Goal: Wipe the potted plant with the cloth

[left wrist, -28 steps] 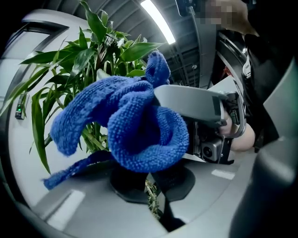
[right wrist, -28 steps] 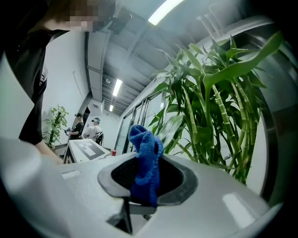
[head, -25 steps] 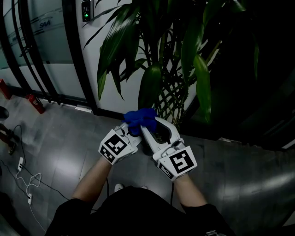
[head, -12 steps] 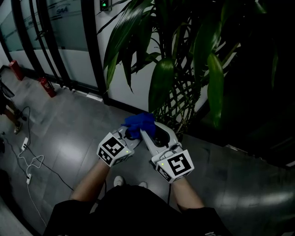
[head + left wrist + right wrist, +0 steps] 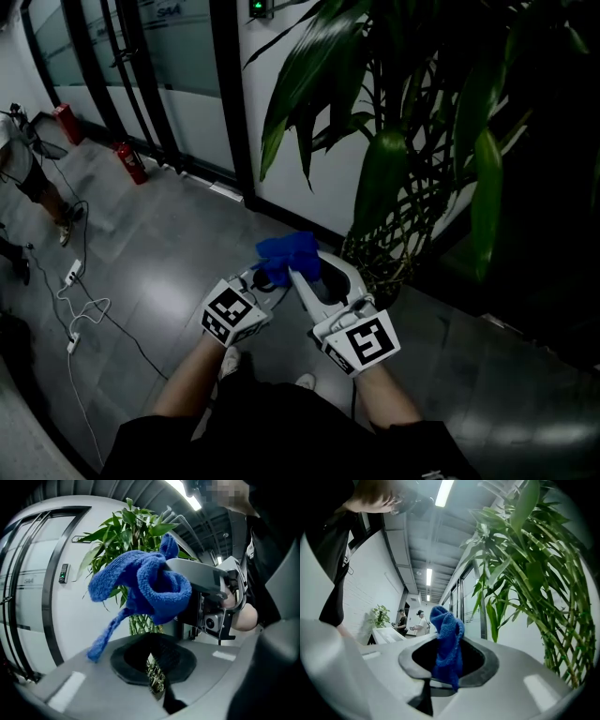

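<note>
The potted plant (image 5: 375, 141) rises ahead of me with long dark green leaves and woven stalks (image 5: 386, 246). A blue cloth (image 5: 289, 255) is bunched at the tips of both grippers, which I hold side by side near my waist. My right gripper (image 5: 307, 269) is shut on the cloth (image 5: 446, 644), which stands up out of its jaws beside the plant (image 5: 534, 573). My left gripper (image 5: 268, 277) sits shut just below it; in the left gripper view the cloth (image 5: 145, 588) hangs from the right gripper (image 5: 201, 581) above the closed jaws, in front of the plant (image 5: 136, 527).
Grey tiled floor lies below. Two red fire extinguishers (image 5: 129, 161) stand by the glass doors at left. White cables (image 5: 82, 314) trail on the floor, and a person (image 5: 28, 178) stands at the far left. Two people (image 5: 419, 620) stand down the corridor.
The view has swung, so the doors and extinguishers now sit further right and the plant fills the upper right. Both grippers keep their hold together with the cloth.
</note>
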The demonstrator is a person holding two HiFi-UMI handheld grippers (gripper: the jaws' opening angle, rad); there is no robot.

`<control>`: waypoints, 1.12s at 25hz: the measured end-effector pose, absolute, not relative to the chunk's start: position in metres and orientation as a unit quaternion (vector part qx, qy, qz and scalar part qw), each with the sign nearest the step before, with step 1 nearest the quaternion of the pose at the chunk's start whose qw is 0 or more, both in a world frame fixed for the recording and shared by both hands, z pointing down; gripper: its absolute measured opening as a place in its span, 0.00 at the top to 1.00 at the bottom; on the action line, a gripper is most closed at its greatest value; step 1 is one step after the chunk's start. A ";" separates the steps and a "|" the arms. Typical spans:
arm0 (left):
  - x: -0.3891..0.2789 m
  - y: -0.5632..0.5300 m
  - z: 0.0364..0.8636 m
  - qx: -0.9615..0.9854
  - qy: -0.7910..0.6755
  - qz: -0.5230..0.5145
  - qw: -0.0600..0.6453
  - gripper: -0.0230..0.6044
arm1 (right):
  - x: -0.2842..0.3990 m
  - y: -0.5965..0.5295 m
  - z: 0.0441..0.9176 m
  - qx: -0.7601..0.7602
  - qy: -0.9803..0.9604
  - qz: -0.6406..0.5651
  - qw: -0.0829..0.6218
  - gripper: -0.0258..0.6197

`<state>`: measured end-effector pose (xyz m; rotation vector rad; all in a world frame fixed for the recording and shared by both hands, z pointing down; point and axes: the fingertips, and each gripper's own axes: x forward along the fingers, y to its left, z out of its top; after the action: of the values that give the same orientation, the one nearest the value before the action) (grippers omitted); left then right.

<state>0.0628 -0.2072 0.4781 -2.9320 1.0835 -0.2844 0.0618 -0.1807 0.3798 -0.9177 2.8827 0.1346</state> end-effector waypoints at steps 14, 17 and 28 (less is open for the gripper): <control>-0.133 -0.319 0.503 -0.968 0.239 -0.079 0.002 0.95 | -0.142 -0.277 0.384 -0.391 0.916 0.077 0.035 0.79; -0.165 -0.342 0.499 -0.976 0.199 -0.084 0.008 0.95 | -0.179 -0.298 0.375 -0.432 0.897 0.089 0.040 0.79; -0.134 -0.368 0.451 -0.997 0.049 -0.047 0.049 0.95 | -0.172 -0.318 0.324 -0.539 0.828 0.151 0.031 0.79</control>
<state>-0.1342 -0.3675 0.4513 -3.0370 0.1492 -0.1422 -0.1718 -0.3175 0.3237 -1.6616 2.5508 0.4652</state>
